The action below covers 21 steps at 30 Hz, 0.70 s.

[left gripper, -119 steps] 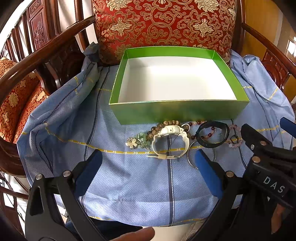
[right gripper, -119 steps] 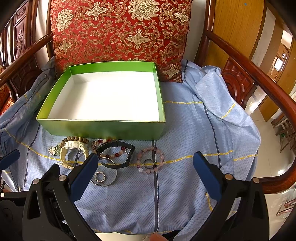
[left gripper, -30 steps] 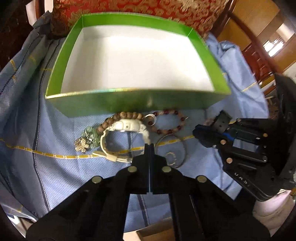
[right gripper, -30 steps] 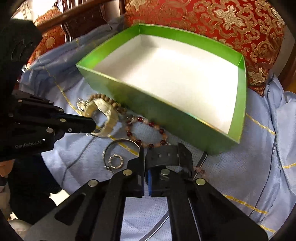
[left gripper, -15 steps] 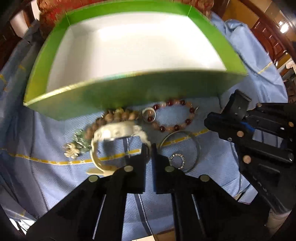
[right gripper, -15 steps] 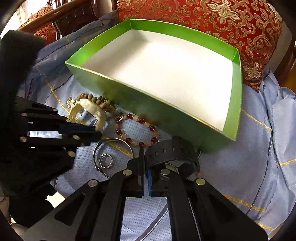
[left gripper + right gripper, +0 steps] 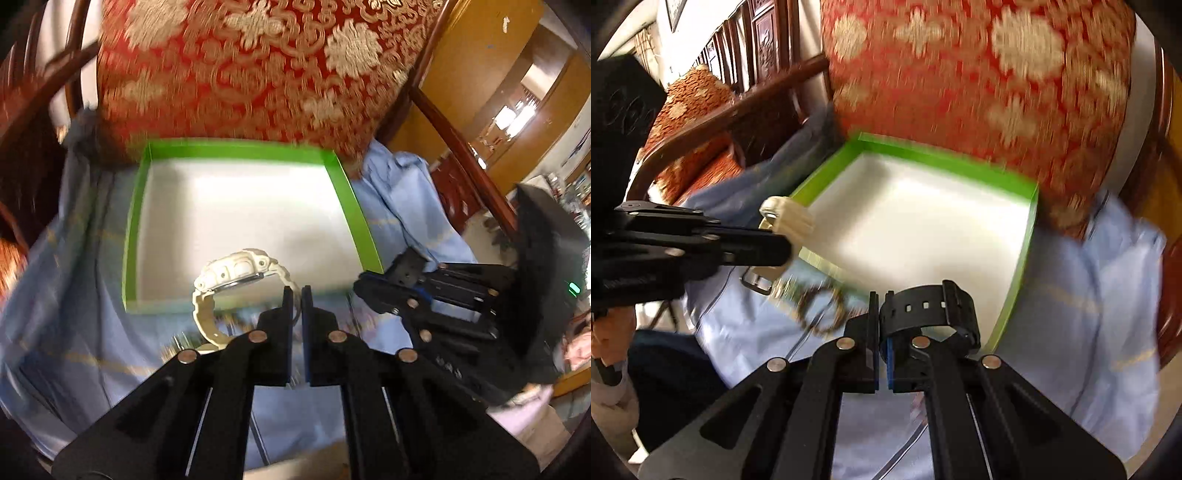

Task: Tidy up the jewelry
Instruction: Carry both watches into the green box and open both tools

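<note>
My left gripper (image 7: pixel 297 295) is shut on the strap of a white watch (image 7: pixel 232 275) and holds it in the air at the near edge of the green box (image 7: pixel 135 221). The box has a white, empty inside. My right gripper (image 7: pixel 881 301) is shut on a black watch (image 7: pixel 927 306) and holds it above the near right corner of the box (image 7: pixel 1021 266). The left gripper with the white watch (image 7: pixel 786 218) shows at the left of the right wrist view. A dark bead bracelet (image 7: pixel 820 310) lies blurred on the cloth below.
A blue cloth (image 7: pixel 66 332) covers the chair seat. A red and gold cushion (image 7: pixel 240 74) stands behind the box. Wooden chair arms (image 7: pixel 724 118) run on both sides. The right gripper's body (image 7: pixel 461 295) is close to the right of the left one.
Both grippers have lifted their watches off the cloth and moved up and forward over the box's near edge. The other jewelry stays on the cloth.
</note>
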Each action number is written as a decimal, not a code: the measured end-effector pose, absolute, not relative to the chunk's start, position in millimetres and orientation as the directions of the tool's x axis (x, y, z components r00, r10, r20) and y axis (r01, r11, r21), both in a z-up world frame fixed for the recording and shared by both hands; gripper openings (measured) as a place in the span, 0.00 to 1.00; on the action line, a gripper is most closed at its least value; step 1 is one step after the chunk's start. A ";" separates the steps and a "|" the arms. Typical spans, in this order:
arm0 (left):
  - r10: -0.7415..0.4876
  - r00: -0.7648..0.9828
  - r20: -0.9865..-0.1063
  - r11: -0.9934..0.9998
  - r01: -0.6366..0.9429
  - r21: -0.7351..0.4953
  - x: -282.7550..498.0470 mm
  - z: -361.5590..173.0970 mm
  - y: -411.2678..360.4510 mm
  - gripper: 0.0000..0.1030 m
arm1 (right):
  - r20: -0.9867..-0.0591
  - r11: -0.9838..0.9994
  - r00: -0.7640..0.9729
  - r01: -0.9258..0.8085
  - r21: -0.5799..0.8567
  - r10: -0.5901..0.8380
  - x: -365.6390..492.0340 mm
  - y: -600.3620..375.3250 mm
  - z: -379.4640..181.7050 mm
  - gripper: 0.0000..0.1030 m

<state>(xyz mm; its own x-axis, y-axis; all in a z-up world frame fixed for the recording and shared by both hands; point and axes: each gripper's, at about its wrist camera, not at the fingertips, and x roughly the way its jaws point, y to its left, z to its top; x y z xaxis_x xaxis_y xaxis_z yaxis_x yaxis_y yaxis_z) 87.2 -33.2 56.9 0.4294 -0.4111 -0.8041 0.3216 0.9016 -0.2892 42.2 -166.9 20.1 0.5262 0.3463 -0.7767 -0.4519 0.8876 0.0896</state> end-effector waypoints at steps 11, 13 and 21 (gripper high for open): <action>-0.310 0.419 -0.853 0.945 0.233 -0.229 158.7 -1.0 -37.7 0.10 | -0.832 0.909 0.458 -0.399 0.122 0.313 121.0 -163.8 -34.9 0.18; -0.327 0.413 -0.850 0.941 0.226 -0.253 158.3 0.2 -35.9 0.14 | -0.837 0.914 0.448 -0.380 0.141 0.315 119.7 -171.5 -34.1 0.35; -0.419 0.402 -0.814 0.897 0.324 -0.301 89.6 24.1 -29.4 0.37 | -0.758 0.880 0.479 -0.396 0.263 0.442 64.2 -224.6 10.8 0.56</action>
